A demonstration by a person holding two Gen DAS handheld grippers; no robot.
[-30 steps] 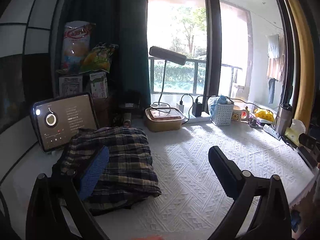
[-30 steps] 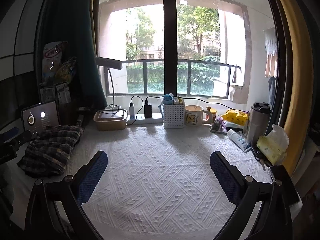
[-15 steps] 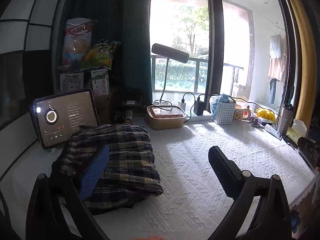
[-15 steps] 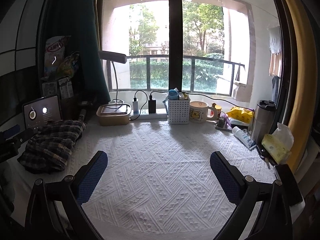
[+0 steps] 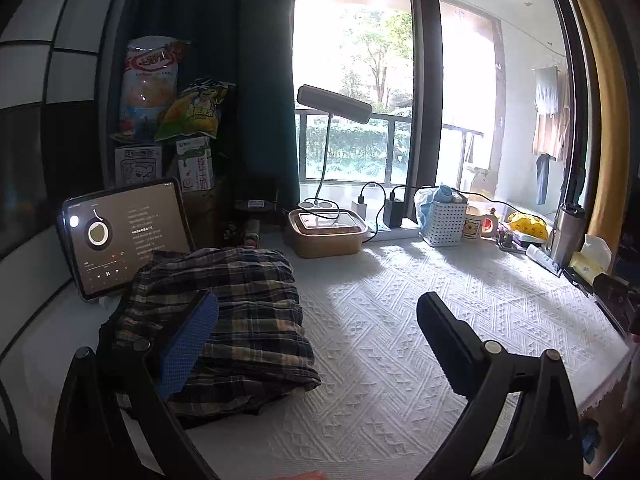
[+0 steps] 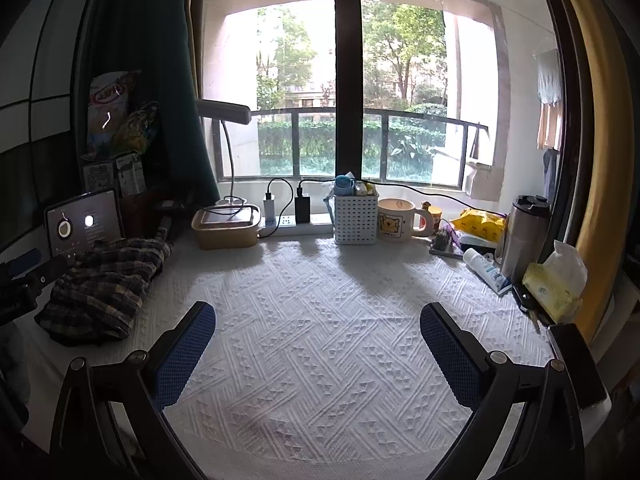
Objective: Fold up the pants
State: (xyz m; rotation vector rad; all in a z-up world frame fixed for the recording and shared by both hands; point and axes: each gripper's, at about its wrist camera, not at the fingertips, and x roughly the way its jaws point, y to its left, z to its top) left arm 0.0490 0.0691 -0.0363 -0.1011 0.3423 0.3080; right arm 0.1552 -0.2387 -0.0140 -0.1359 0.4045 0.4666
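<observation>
The dark plaid pants (image 5: 240, 312) lie folded in a compact stack on the left of the white textured tablecloth (image 5: 420, 320); they also show in the right wrist view (image 6: 104, 284) at the far left. My left gripper (image 5: 316, 328) is open and empty, held above the table with its left finger over the pants' near edge. My right gripper (image 6: 318, 344) is open and empty over the bare middle of the cloth, well to the right of the pants.
A lit tablet (image 5: 120, 236) leans behind the pants. A lidded box (image 5: 326, 232), desk lamp (image 5: 332, 104), power strip, white basket (image 6: 356, 220), mug (image 6: 396, 220), steel tumbler (image 6: 524, 236) and tissue pack (image 6: 556, 284) line the back and right edges.
Both grippers drifted slightly; the views shifted a little and the pants stayed where they lie. Neither gripper opened or shut.
</observation>
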